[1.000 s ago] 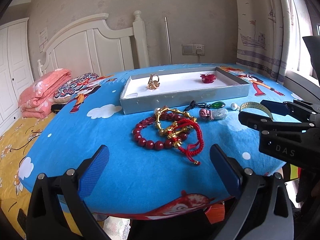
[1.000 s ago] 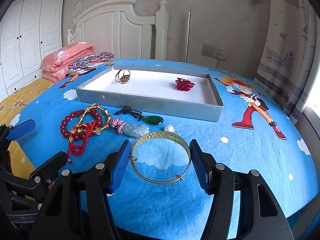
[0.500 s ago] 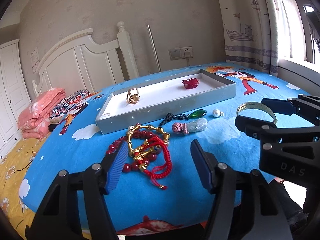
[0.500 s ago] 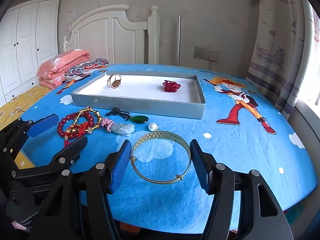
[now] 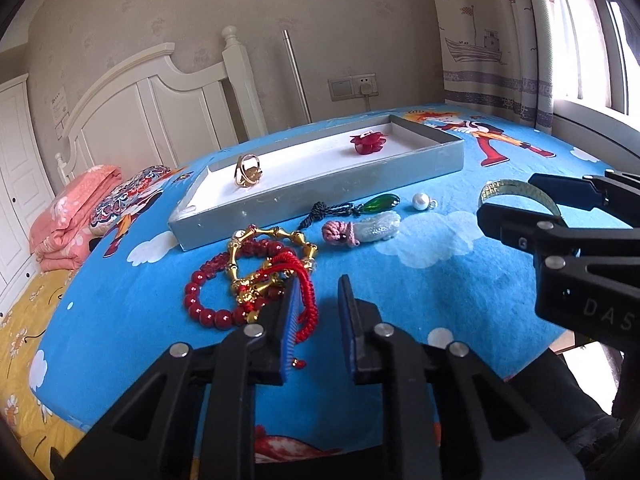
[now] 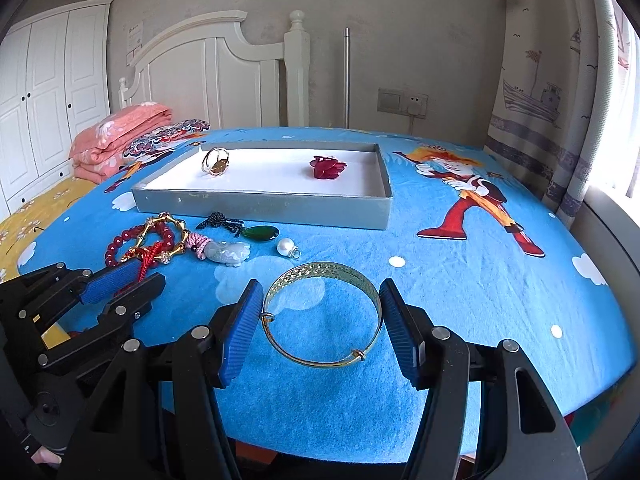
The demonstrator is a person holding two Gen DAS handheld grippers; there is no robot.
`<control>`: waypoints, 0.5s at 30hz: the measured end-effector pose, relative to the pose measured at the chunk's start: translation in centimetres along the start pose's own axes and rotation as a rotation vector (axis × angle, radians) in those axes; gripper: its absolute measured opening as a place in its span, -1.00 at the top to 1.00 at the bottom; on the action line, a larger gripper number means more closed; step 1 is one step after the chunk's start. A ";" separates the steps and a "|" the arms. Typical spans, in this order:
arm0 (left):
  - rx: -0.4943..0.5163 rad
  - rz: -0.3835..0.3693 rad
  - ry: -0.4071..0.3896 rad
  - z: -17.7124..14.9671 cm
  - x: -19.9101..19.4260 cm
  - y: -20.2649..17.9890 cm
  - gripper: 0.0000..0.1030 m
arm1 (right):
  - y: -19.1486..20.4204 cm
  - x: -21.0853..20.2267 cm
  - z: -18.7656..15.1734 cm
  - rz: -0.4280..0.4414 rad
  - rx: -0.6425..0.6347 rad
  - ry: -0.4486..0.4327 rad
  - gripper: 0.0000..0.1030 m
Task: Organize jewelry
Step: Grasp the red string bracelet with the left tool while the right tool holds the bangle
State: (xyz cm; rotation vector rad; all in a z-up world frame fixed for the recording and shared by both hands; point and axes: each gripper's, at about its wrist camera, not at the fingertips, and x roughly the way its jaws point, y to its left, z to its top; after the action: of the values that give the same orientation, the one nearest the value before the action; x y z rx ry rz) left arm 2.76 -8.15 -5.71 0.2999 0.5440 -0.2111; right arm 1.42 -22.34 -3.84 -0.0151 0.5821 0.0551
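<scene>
Bedroom walls, a white headboard and a ship-print curtain frame my left wrist view, with a blue cartoon cloth covering the counter [image 5: 460, 292]. My left tongs [image 5: 316, 320] are narrowed to a small gap, and the red cord bracelet [image 5: 306, 280] runs between the blue pads; I cannot tell whether they pinch it. Touching it lie a gold bamboo bracelet [image 5: 272, 236] and a red bead bracelet [image 5: 208, 300]. Beyond sit a pale jade pendant [image 5: 364, 228], a green pendant [image 5: 380, 203] and a pearl [image 5: 420, 201]. A grey tray [image 5: 320, 192] holds a gold ring [image 5: 248, 170] and a red flower [image 5: 368, 142].

From my right wrist view, my right tongs [image 6: 320, 328] are spread wide around a gold bangle [image 6: 324, 312] lying flat on the cloth, one pad on each side, just beside it; contact is unclear. My left tongs [image 6: 120, 284] appear at the left over the bracelet pile. The tray [image 6: 260, 204] lies farther back.
</scene>
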 end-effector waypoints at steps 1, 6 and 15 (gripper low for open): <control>0.002 -0.003 0.001 0.0 0.1 0.0 0.69 | 0.0 0.0 0.0 0.001 -0.002 0.000 -0.10; -0.027 0.004 0.012 -0.1 0.2 0.7 0.87 | 0.4 -0.1 -0.1 0.003 -0.013 -0.001 -0.10; -0.143 0.060 -0.082 1.0 -2.1 3.7 0.88 | 0.7 -0.4 -0.1 0.003 -0.023 -0.007 -0.10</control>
State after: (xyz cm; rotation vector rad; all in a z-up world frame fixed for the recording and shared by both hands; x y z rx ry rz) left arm 2.46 -4.74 -2.91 0.1674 0.4659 -0.1254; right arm 1.01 -21.65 -3.66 -0.0363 0.5741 0.0645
